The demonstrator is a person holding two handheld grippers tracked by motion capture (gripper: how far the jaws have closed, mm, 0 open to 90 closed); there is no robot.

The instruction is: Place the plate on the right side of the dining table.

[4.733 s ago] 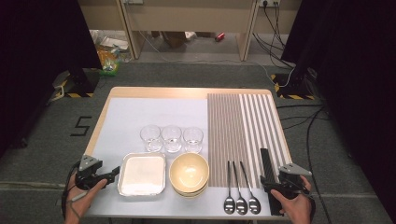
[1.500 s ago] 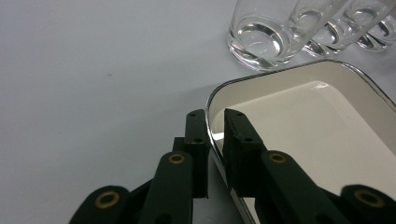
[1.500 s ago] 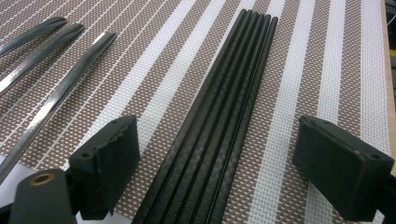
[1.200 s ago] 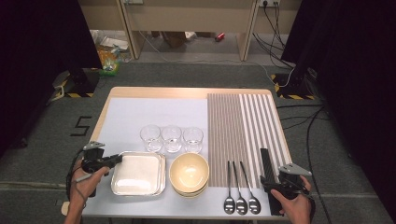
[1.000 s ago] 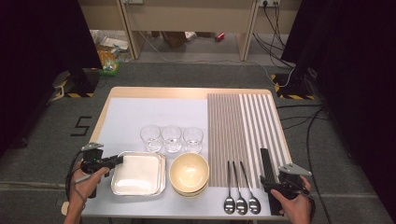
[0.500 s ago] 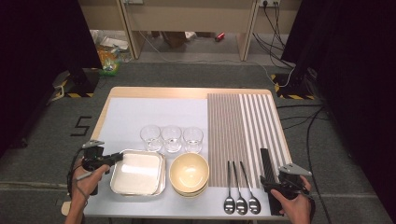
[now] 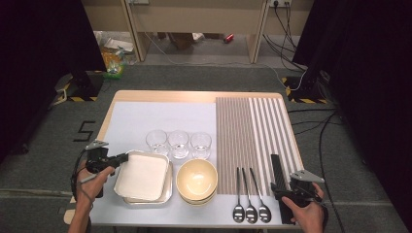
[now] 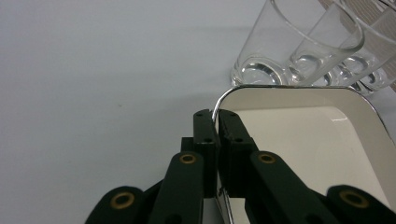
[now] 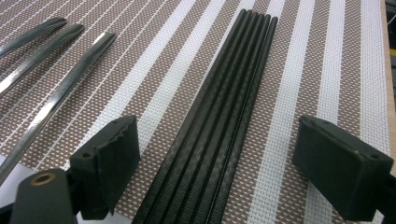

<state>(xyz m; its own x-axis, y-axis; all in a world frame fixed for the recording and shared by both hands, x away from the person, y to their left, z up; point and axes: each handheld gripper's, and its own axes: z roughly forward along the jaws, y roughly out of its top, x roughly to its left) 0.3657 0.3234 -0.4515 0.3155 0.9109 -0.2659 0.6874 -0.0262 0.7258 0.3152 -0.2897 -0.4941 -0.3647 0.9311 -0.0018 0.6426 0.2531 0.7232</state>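
Left gripper (image 8: 216,122) newly clamped on tray (image 8: 322,140)

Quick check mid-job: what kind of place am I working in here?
Probably a lab or recording studio rather than a home: the set table with glasses and spoons stands on grey carpet between black curtains, with loose cables and hazard-striped stand bases.

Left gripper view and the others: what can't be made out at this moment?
- Stacked trays: the count; in the high view the lifted top tray covers the rest.
- Bowls: how many are nested; too small in the high view.
- Left hand-held gripper, shut on the top tray's rim: the grip's underside, hidden by its own jaws in the left gripper view.
- Black chopsticks: near ends cut off by the right gripper view's bottom edge.
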